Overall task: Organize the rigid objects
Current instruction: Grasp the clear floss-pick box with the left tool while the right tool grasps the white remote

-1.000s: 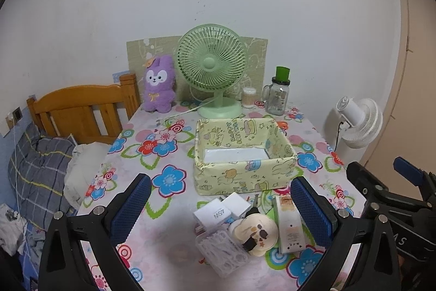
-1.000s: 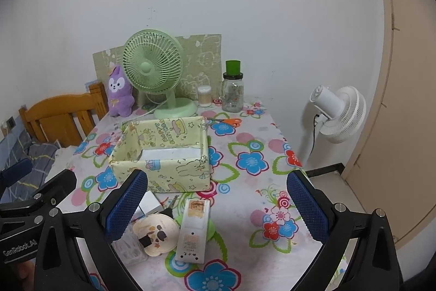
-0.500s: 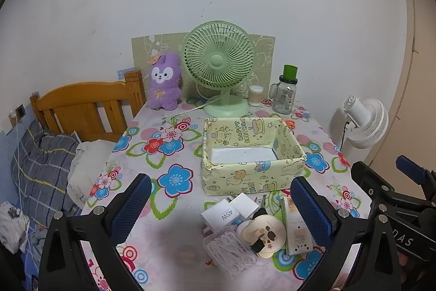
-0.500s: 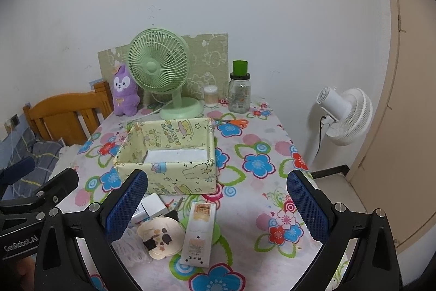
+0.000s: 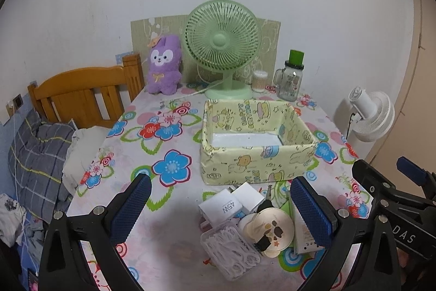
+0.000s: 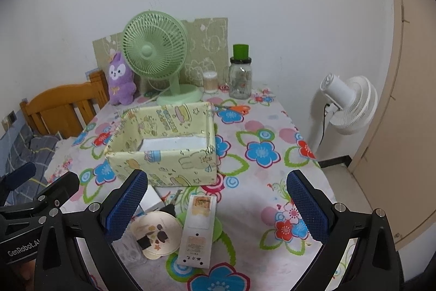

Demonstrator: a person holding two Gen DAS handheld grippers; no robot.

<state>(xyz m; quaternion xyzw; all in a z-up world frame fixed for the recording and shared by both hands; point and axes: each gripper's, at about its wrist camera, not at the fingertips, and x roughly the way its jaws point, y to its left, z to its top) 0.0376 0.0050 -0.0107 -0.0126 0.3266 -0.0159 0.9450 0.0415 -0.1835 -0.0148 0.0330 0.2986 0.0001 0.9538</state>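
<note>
Legible markings noted as follows. "45W" printed on the side of a white charger block [image 5: 221, 207], lying between the left tool's fingers, just ahead of a clear plastic case. "DAS" in white letters on the black frame of the right gripper [image 5: 403, 233], seen at the right edge of the left wrist view. "GenRobot.AI" on the black frame of the left gripper [image 6: 23, 248], at the left edge of the right wrist view. Lettering on the patterned yellow box [image 5: 245, 113] and print on the long white carton [image 6: 197, 231]: not readable.
</note>
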